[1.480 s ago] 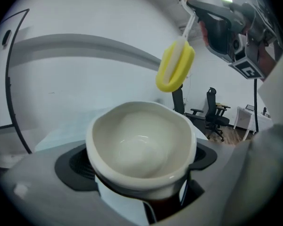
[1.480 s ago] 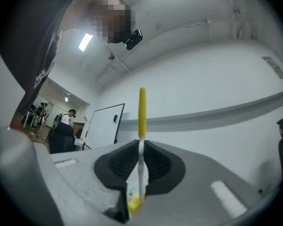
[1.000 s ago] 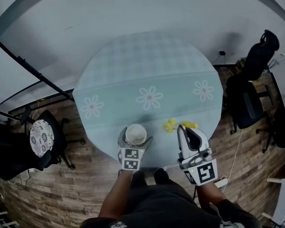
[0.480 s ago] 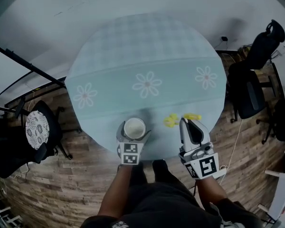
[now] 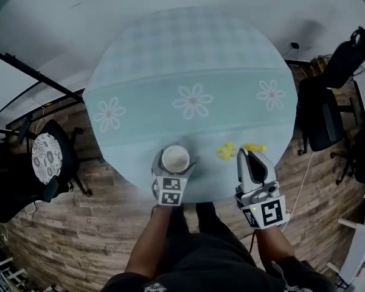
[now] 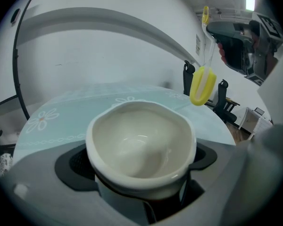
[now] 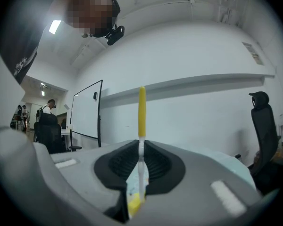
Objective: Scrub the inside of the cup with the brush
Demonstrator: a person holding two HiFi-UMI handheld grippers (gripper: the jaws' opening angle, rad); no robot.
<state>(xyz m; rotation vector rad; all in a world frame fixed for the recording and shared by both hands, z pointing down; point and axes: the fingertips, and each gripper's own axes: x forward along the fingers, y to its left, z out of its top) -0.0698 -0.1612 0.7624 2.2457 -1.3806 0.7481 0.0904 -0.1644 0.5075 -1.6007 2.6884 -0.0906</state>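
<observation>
Jaws clamped: left gripper (image 6: pixel 141 175) on the cup (image 6: pixel 141 135), right gripper (image 7: pixel 140 171) on the brush (image 7: pixel 141 107), chairs (image 5: pixel 319 123) beside the table (image 5: pixel 194 59).

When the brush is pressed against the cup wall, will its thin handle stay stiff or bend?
The brush would probably flex slightly: its handle looks long and very thin. It seems light, as the right gripper pinches only that handle. Its yellow head looks rounded and soft, so it likely yields against the cup.
</observation>
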